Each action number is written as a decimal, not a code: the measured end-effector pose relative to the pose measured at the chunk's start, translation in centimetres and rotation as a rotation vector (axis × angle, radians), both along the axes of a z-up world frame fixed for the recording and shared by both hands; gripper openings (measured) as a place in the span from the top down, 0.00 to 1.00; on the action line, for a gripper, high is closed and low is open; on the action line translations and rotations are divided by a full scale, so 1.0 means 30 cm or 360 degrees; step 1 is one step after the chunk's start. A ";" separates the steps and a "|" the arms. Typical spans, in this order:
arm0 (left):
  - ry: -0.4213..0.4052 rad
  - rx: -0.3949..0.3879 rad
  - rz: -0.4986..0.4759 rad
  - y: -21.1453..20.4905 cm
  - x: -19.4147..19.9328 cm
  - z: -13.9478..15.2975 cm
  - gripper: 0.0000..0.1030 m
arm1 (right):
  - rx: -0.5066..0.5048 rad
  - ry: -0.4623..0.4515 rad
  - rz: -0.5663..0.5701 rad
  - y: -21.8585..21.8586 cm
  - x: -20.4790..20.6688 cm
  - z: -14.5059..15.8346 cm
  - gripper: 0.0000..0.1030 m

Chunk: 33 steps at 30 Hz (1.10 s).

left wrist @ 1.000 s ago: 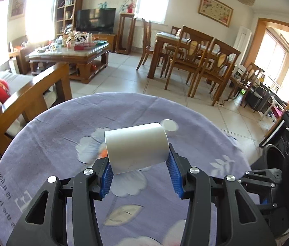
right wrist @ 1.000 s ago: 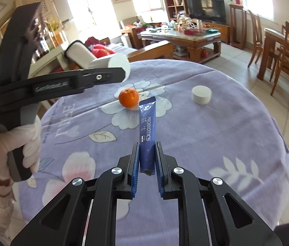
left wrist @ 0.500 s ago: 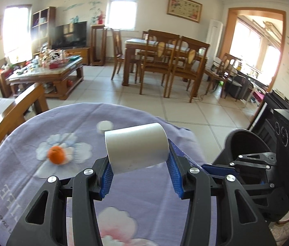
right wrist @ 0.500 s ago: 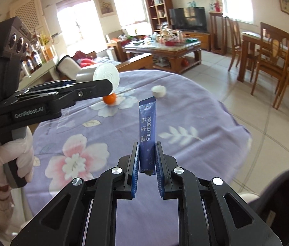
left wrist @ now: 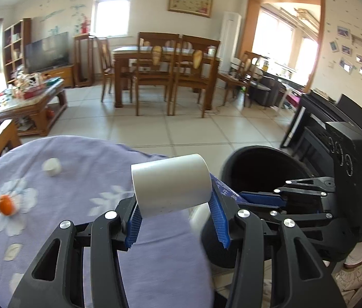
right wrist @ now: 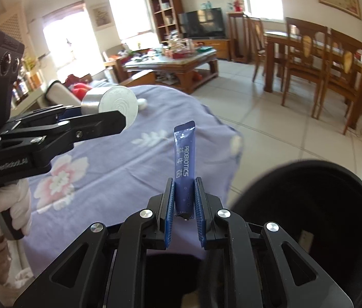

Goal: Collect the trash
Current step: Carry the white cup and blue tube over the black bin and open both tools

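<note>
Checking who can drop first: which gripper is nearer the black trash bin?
Right. The right gripper, shut on the blue sachet, is right beside the black trash bin. The left gripper, holding the white cup, is over the purple tablecloth, farther off.

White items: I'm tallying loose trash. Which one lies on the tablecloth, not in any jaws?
The small white cap, beyond the orange fruit. The larger white cup is clamped in the left gripper.

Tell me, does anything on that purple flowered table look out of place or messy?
Little does. A small white cap and an orange fruit lie loose on the tablecloth, with nothing spilled. The oddest sight is above it: the left gripper clamps a white cup on its side, and the right gripper pinches a blue sachet upright.
</note>
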State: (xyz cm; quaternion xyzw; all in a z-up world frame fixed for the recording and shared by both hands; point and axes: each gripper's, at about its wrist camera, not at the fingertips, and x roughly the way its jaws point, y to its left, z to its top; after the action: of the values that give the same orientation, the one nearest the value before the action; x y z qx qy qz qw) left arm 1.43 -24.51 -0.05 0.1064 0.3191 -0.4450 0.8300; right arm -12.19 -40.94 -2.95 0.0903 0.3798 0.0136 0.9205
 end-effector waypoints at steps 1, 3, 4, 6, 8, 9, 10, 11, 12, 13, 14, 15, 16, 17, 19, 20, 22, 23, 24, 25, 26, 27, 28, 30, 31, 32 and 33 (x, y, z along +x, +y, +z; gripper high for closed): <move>0.0007 0.0001 -0.0027 -0.024 -0.014 -0.010 0.55 | 0.0001 0.0008 -0.0018 -0.022 -0.018 -0.011 0.84; 0.0023 0.0004 -0.0080 -0.077 -0.042 -0.028 0.55 | 0.0000 0.0029 -0.0058 -0.070 -0.056 -0.030 0.84; 0.0029 0.0008 -0.0100 -0.095 -0.052 -0.035 0.55 | 0.0002 0.0037 -0.0080 -0.089 -0.071 -0.040 0.84; 0.0041 0.0023 -0.0161 -0.151 -0.085 -0.056 0.55 | 0.0008 0.0054 -0.0135 -0.146 -0.110 -0.059 0.84; 0.0052 0.0041 -0.0223 -0.215 -0.127 -0.079 0.55 | 0.0019 0.0064 -0.0180 -0.192 -0.142 -0.079 0.84; 0.0056 0.0049 -0.0249 -0.238 -0.137 -0.086 0.55 | 0.0027 0.0069 -0.0213 -0.224 -0.163 -0.087 0.84; 0.0059 0.0058 -0.0273 -0.259 -0.153 -0.095 0.55 | 0.0032 0.0072 -0.0234 -0.246 -0.179 -0.096 0.84; 0.0065 0.0065 -0.0295 -0.281 -0.166 -0.104 0.55 | 0.0037 0.0075 -0.0261 -0.274 -0.197 -0.105 0.84; 0.0070 0.0073 -0.0315 -0.300 -0.178 -0.112 0.55 | 0.0044 0.0078 -0.0286 -0.301 -0.215 -0.112 0.84; 0.0073 0.0079 -0.0331 -0.314 -0.187 -0.119 0.55 | 0.0048 0.0080 -0.0304 -0.318 -0.226 -0.121 0.84; 0.0077 0.0083 -0.0344 -0.323 -0.194 -0.124 0.55 | 0.0055 0.0079 -0.0329 -0.340 -0.241 -0.130 0.84; 0.0084 0.0090 -0.0361 -0.341 -0.203 -0.133 0.55 | 0.0060 0.0082 -0.0350 -0.363 -0.255 -0.138 0.84; 0.0089 0.0099 -0.0375 -0.356 -0.210 -0.142 0.55 | 0.0064 0.0084 -0.0366 -0.386 -0.274 -0.151 0.84; 0.0091 0.0105 -0.0383 -0.365 -0.217 -0.150 0.55 | 0.0068 0.0086 -0.0380 -0.402 -0.286 -0.158 0.84; 0.0098 0.0124 -0.0404 -0.394 -0.233 -0.167 0.55 | 0.0079 0.0092 -0.0408 -0.434 -0.307 -0.177 0.84; 0.0101 0.0135 -0.0412 -0.404 -0.239 -0.176 0.55 | 0.0085 0.0096 -0.0423 -0.449 -0.318 -0.186 0.84; 0.0110 0.0154 -0.0427 -0.425 -0.248 -0.194 0.55 | 0.0095 0.0101 -0.0446 -0.477 -0.336 -0.205 0.84; 0.0114 0.0161 -0.0432 -0.431 -0.252 -0.199 0.55 | 0.0101 0.0104 -0.0456 -0.490 -0.346 -0.214 0.84; 0.0117 0.0166 -0.0436 -0.436 -0.258 -0.203 0.55 | 0.0106 0.0108 -0.0466 -0.500 -0.352 -0.221 0.84; 0.0120 0.0175 -0.0442 -0.443 -0.261 -0.210 0.54 | 0.0108 0.0111 -0.0474 -0.507 -0.358 -0.226 0.84; 0.0123 0.0182 -0.0447 -0.448 -0.263 -0.215 0.54 | 0.0113 0.0113 -0.0484 -0.516 -0.364 -0.232 0.84; 0.0126 0.0190 -0.0450 -0.455 -0.264 -0.222 0.55 | 0.0118 0.0115 -0.0492 -0.523 -0.369 -0.238 0.84; 0.0128 0.0198 -0.0453 -0.462 -0.265 -0.227 0.55 | 0.0122 0.0115 -0.0498 -0.530 -0.379 -0.243 0.84; 0.0133 0.0213 -0.0460 -0.474 -0.268 -0.239 0.55 | 0.0130 0.0115 -0.0508 -0.542 -0.387 -0.248 0.84; 0.0137 0.0218 -0.0465 -0.477 -0.269 -0.244 0.54 | 0.0133 0.0114 -0.0512 -0.535 -0.386 -0.247 0.84; 0.0140 0.0225 -0.0469 -0.482 -0.270 -0.250 0.54 | 0.0136 0.0114 -0.0515 -0.531 -0.376 -0.243 0.84; 0.0143 0.0230 -0.0472 -0.487 -0.270 -0.251 0.54 | 0.0138 0.0115 -0.0520 -0.530 -0.373 -0.240 0.84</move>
State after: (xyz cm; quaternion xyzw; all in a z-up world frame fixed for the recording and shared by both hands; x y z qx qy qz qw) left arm -6.65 -39.13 -7.57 0.1917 0.3679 -0.5428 0.7303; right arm -23.37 -56.85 -10.15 0.1910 0.3921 -0.1232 0.8914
